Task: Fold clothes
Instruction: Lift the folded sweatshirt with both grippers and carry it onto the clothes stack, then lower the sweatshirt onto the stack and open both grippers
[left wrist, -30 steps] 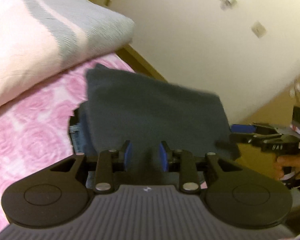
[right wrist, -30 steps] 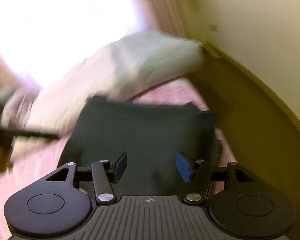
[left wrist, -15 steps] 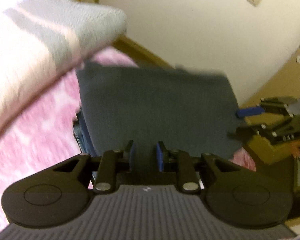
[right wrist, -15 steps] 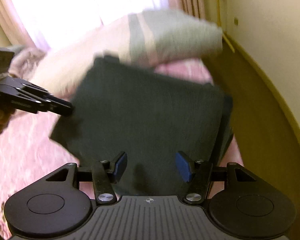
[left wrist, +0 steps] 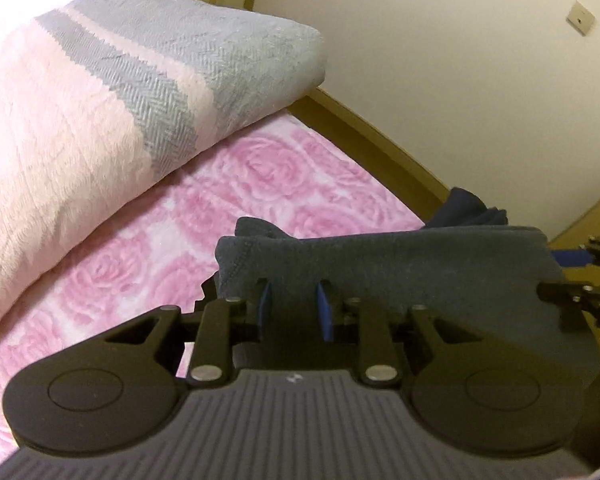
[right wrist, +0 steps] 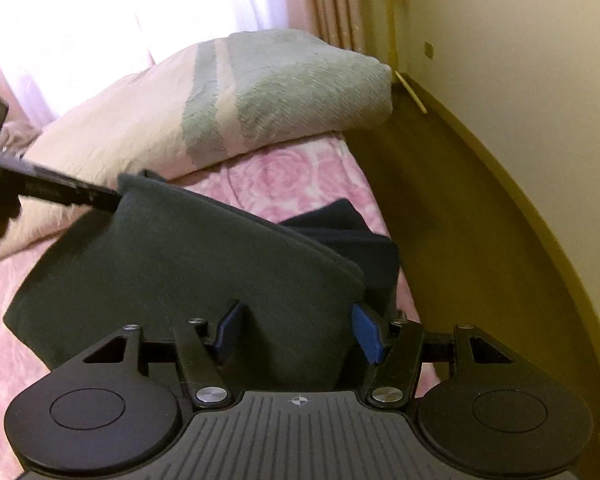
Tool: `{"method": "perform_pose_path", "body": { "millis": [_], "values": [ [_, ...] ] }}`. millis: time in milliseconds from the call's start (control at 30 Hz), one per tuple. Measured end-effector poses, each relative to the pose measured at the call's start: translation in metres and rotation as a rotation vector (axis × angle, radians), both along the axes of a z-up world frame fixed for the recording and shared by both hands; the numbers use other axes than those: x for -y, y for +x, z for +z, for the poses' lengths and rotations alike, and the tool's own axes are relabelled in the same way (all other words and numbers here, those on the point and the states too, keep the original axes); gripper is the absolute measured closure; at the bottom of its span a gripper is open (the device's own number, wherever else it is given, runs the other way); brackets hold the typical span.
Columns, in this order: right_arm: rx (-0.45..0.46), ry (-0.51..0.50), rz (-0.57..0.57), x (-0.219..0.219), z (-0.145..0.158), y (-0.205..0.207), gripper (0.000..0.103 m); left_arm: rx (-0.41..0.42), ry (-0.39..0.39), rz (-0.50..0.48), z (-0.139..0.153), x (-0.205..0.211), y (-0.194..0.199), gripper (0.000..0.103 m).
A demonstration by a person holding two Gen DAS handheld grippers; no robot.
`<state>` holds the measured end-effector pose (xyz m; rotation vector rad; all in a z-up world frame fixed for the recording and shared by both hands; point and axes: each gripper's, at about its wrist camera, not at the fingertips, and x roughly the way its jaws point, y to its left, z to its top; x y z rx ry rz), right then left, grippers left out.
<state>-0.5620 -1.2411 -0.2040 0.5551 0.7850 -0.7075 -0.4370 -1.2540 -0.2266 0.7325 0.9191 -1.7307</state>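
Black hand-held gripper [left wrist: 292, 308], blue finger pads [right wrist: 229, 326], silver screws.

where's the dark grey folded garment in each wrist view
Left wrist view: the dark grey folded garment spans centre to right, just above the left gripper.
Right wrist view: it fills the centre-left, above the right gripper.
Shared landmark: the pink and grey striped blanket, folded on the rose-patterned pink bedspread.

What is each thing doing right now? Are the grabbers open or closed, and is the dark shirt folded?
Left gripper: shut on the garment's edge.
Right gripper: open, garment between its fingers.
Grey garment: folded, held up at one side.
Navy garment: bunched beneath the grey one.
Blanket: folded, lying on the bed.
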Motion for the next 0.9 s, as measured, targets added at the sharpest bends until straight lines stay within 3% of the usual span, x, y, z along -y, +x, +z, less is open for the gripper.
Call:
{"method": "perform_pose_path", "body": {
  "millis": [133,200,267,400,467,767,900],
  "values": [
    [0.050,-0.084,-0.014,-0.025,0.030,-0.007,0.045,-0.009,0.013,0.007,-0.003,0.003,0.005,0.081],
    [0.103,-0.113,0.024,-0.045,0.044,-0.011,0.045,-0.009,0.014,0.004,-0.004,0.005,0.005,0.081],
    [0.097,-0.135,0.079,-0.063,0.045,-0.007,0.045,-0.008,0.014,0.002,-0.005,0.007,0.005,0.081],
    [0.020,-0.030,0.111,-0.071,0.005,-0.013,0.045,-0.021,0.008,-0.003,-0.004,0.006,0.007,0.080],
    [0.006,-0.040,0.125,-0.071,-0.002,-0.015,0.045,-0.026,-0.005,0.002,0.001,0.002,0.008,0.080],
    [0.031,-0.054,0.092,-0.083,0.030,-0.015,0.045,-0.074,-0.008,-0.046,0.035,-0.080,0.026,0.082],
    [0.007,-0.042,0.084,-0.096,0.022,-0.016,0.045,-0.080,0.000,-0.057,0.040,-0.110,0.030,0.082]
  ]
}}
